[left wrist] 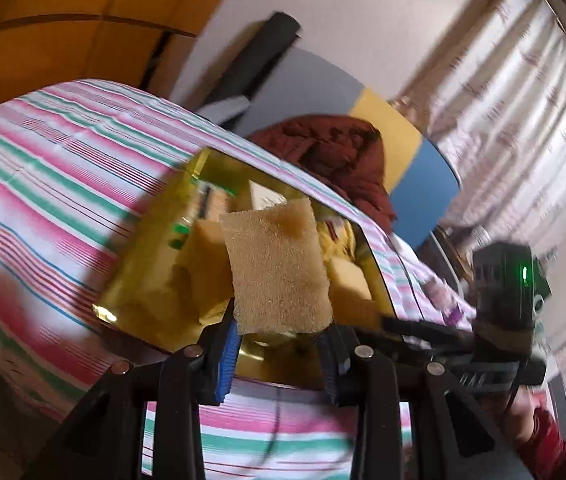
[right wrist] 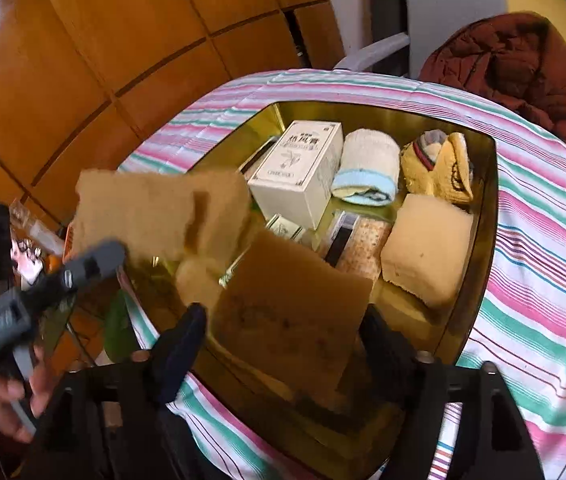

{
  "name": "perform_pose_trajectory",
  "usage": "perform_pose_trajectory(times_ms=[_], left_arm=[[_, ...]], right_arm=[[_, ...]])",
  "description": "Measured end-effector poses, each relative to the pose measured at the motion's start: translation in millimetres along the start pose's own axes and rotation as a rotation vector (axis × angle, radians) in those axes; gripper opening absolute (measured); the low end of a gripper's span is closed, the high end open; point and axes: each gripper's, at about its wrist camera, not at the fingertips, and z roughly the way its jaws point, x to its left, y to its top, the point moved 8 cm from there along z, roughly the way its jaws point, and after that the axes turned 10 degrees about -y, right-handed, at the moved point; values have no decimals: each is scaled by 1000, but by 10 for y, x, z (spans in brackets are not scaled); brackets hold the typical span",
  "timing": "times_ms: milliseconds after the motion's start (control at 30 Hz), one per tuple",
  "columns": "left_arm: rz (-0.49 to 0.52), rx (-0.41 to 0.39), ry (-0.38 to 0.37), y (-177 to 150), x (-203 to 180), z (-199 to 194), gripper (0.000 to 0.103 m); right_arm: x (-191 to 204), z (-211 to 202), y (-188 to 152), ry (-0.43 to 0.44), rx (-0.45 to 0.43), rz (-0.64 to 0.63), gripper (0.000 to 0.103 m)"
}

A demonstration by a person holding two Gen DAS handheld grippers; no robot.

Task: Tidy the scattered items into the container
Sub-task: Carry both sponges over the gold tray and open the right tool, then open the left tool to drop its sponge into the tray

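A gold tin (right wrist: 487,240) stands on the striped tablecloth (right wrist: 543,280), holding a white box (right wrist: 299,168), a rolled towel (right wrist: 367,168), a yellow cloth (right wrist: 439,168) and a cream sponge (right wrist: 427,248). My right gripper (right wrist: 287,332) hangs over the tin's near side, jaws wide. A brown sponge (right wrist: 291,304) lies tilted between them, and neither pad presses on it. My left gripper (left wrist: 279,332) is shut on the lower edge of a tan sponge (left wrist: 279,268), held above the tin (left wrist: 143,264). That tan sponge (right wrist: 155,212) also shows at the left of the right wrist view.
A dark red jacket (right wrist: 515,68) is draped over a chair beyond the table. Wooden panelling (right wrist: 83,60) fills the far left. A hand (right wrist: 11,392) grips the left tool's handle. Curtains (left wrist: 523,100) hang at the right. Small clutter sits low beside the table (right wrist: 31,248).
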Motion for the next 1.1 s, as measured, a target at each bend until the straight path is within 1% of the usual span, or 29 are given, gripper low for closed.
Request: perform_pose_trajectory(times_ms=[67, 133, 233, 300, 467, 567, 600, 667, 733, 833, 867, 933, 967, 1000, 1100], left_arm=[[8, 31, -8, -57, -17, 60, 34], [-5, 51, -19, -95, -3, 95, 35], [-34, 63, -36, -129, 32, 104, 34], [-51, 13, -36, -65, 58, 12, 35], [-70, -95, 25, 123, 189, -232, 35], [-85, -121, 78, 169, 301, -302, 34], [-90, -116, 85, 167, 324, -292, 34], [-87, -74, 128, 129, 383, -226, 34], [-84, -63, 162, 110, 422, -182, 35], [-75, 24, 217, 51, 481, -22, 36], [-70, 39, 236, 40, 482, 7, 37], [-44, 43, 256, 49, 432, 19, 45], [-30, 34, 258, 63, 387, 8, 53], [-18, 18, 258, 78, 341, -15, 58], [10, -18, 268, 120, 231, -101, 58]], right_arm=[[-51, -77, 44, 21, -31, 45, 87], [-112, -152, 80, 22, -57, 82, 96], [-216, -265, 114, 29, -91, 129, 98], [-253, -319, 105, 33, -99, 149, 98], [-311, -361, 37, 41, -104, 169, 98], [-310, -320, 8, 47, -95, 170, 98], [-302, -317, 2, 49, -93, 170, 98], [-285, -308, -1, 54, -90, 173, 98], [-274, -310, 2, 62, -91, 172, 98], [-276, -343, 11, 66, -99, 167, 98], [-275, -356, 16, 68, -100, 166, 98], [-282, -390, 25, 68, -106, 166, 98], [-296, -418, 31, 68, -111, 166, 98], [-306, -442, 31, 67, -116, 167, 98], [-382, -555, 42, 58, -139, 180, 98]])
